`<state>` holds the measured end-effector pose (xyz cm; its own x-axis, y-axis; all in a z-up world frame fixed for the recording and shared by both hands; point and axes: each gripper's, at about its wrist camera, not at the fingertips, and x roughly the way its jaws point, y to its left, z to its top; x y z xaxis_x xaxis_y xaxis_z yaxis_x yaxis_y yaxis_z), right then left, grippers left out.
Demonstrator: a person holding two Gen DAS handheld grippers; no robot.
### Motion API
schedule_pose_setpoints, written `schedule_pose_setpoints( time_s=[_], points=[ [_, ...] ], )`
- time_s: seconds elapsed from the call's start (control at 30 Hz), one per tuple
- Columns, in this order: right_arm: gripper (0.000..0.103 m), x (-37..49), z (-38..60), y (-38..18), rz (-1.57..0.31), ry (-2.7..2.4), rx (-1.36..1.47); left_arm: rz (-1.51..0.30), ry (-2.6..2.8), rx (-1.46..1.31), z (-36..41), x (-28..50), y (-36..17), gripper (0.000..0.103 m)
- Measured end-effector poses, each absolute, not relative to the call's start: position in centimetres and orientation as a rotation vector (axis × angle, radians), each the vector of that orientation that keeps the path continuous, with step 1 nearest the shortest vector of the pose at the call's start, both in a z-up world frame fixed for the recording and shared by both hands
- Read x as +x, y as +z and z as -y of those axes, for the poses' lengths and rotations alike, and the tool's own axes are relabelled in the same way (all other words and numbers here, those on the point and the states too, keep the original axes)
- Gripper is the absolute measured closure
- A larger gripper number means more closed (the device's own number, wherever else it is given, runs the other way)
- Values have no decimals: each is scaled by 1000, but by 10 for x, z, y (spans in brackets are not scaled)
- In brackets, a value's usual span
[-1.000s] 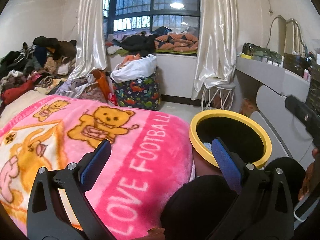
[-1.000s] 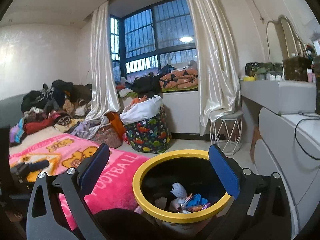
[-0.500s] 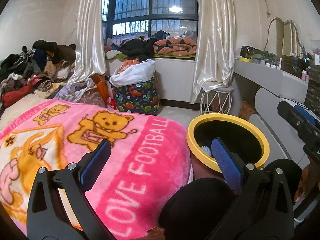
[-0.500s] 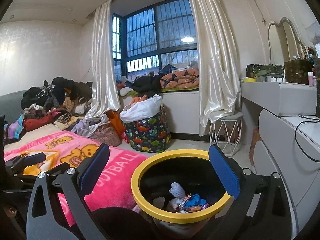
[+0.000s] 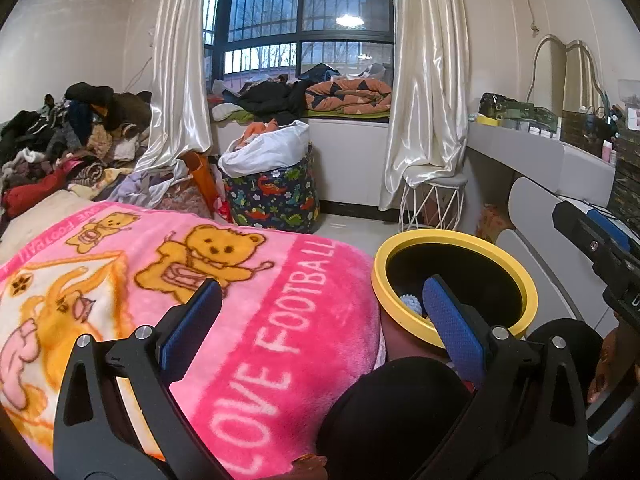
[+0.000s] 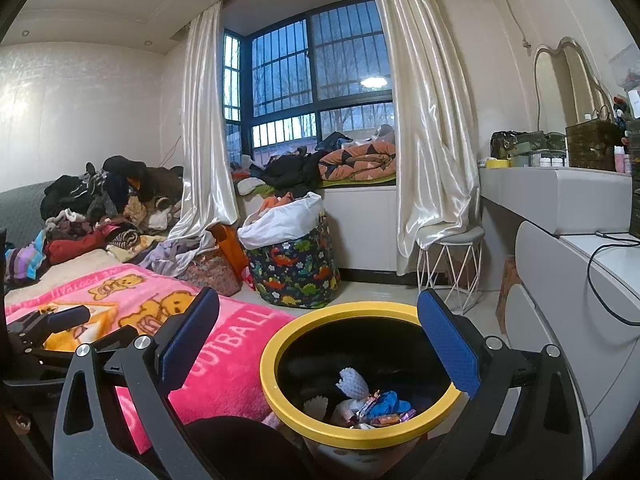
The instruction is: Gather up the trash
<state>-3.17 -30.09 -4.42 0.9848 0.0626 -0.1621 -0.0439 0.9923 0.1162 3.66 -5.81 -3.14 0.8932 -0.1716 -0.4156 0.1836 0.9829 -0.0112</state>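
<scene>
The left gripper [image 5: 320, 320] hung wide open and empty above a pink teddy-bear blanket [image 5: 192, 280]. Just right of the blanket stood a yellow-rimmed bin [image 5: 456, 236] with bits of trash [image 5: 411, 303] inside.

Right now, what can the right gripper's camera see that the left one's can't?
Only the right view shows the wrappers lying in the bin and the left gripper over the blanket. Only the left view shows the right gripper at its edge and the blanket's big bear. Both show the yellow-rimmed bin, pink blanket, dinosaur basket and window.
</scene>
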Motion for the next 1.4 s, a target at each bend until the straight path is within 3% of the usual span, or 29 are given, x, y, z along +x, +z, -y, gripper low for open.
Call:
schedule_pose_setpoints(
  time_s=[1.4],
  points=[
    [6, -31, 309, -35, -161, 59, 123, -459, -118, -4, 51, 41, -25, 11]
  ],
)
